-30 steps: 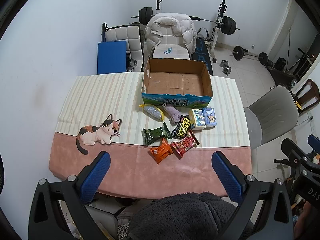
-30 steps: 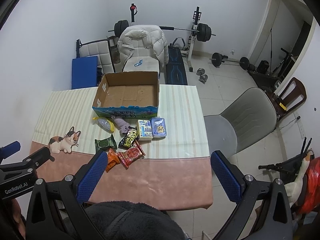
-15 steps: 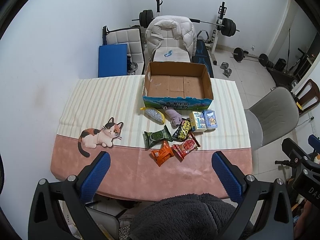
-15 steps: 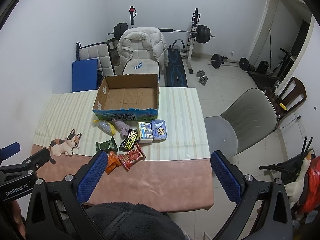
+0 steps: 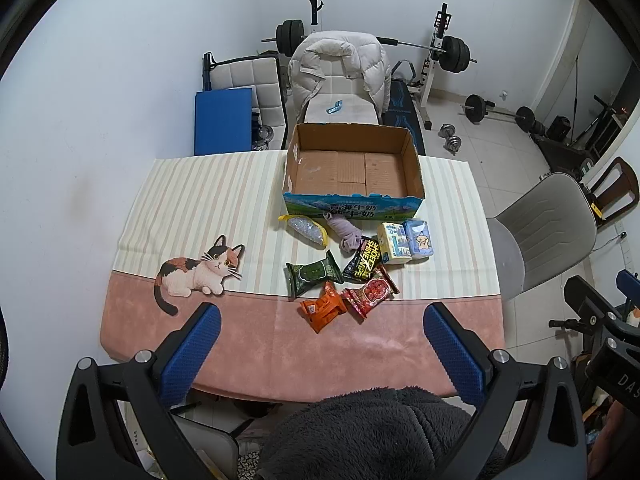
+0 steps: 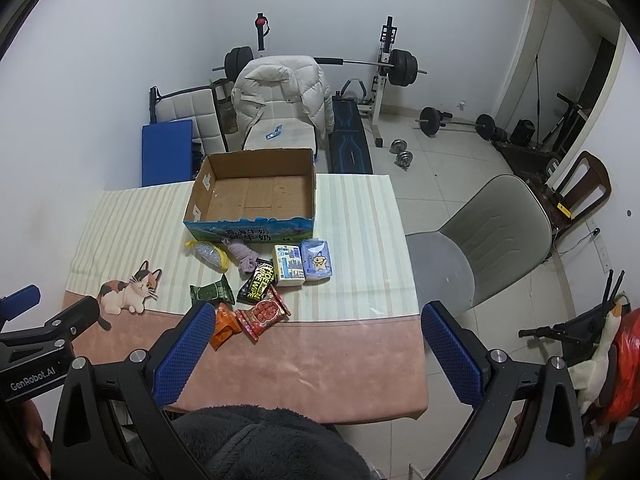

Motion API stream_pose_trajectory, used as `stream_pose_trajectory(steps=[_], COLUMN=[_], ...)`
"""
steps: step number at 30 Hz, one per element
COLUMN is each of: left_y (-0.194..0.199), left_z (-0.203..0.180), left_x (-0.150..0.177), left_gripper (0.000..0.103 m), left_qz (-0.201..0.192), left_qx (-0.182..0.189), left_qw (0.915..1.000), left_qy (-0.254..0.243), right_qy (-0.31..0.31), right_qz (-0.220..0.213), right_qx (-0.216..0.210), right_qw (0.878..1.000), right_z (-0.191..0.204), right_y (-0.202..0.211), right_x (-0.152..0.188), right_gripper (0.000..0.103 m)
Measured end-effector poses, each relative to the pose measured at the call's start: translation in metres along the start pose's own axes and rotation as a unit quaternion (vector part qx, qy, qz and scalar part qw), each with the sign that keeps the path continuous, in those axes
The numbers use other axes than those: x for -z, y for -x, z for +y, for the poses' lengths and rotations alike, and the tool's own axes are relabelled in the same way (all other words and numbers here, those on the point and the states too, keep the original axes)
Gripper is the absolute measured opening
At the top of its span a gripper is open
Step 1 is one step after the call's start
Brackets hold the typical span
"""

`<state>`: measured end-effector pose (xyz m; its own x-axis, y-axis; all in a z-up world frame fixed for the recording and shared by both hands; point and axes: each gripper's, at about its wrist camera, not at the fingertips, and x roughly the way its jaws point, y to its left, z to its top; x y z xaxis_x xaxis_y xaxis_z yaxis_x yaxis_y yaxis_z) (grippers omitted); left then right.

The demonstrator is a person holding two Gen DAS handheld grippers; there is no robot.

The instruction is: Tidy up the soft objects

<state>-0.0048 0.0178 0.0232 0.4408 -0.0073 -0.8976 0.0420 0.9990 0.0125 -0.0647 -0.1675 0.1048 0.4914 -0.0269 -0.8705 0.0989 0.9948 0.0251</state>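
- Left tongs (image 5: 322, 338): jaws wide apart, empty, held above the near edge of the counter (image 5: 256, 344).
- Right tongs (image 6: 314, 340): also wide and empty, over the near right part of the counter.
- Cardboard box (image 5: 352, 170): open at the far edge, its floor bare; judged the likely receptacle, nothing stowed yet.
- Soft items: all lie loose just in front of the box — yellow-edged pouch (image 5: 305, 230), purple cloth (image 5: 347, 233), two tissue packs (image 5: 405, 240), green packet (image 5: 312, 274), black packet (image 5: 362, 261), red packet (image 5: 371, 292), orange packet (image 5: 323, 308).
- Progress: task appears unstarted; every item remains to be gathered.
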Motion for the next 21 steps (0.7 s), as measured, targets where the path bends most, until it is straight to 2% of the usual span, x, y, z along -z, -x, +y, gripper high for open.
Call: stream_pose_trajectory(steps=[16,21], left_y=[-0.002,-0.026], left_z=[-0.011,-0.008], left_x=[-0.001,-0.007], left_gripper=[0.103,0.103], left_qz=[-0.007,-0.02], left_qx=[-0.007,-0.032], left_qw=[1.0,0.9992], left_qy=[0.0,0.012], right_qy=[-0.003,-0.012], right_qz=[-0.004,0.015], right_qx=[-0.008,-0.029], right_qw=[1.0,0.999], right_z=[-0.003,-0.008], right_y=[-0.003,-0.036], right_x=[-0.002,-0.003], right_gripper=[0.103,0.103])
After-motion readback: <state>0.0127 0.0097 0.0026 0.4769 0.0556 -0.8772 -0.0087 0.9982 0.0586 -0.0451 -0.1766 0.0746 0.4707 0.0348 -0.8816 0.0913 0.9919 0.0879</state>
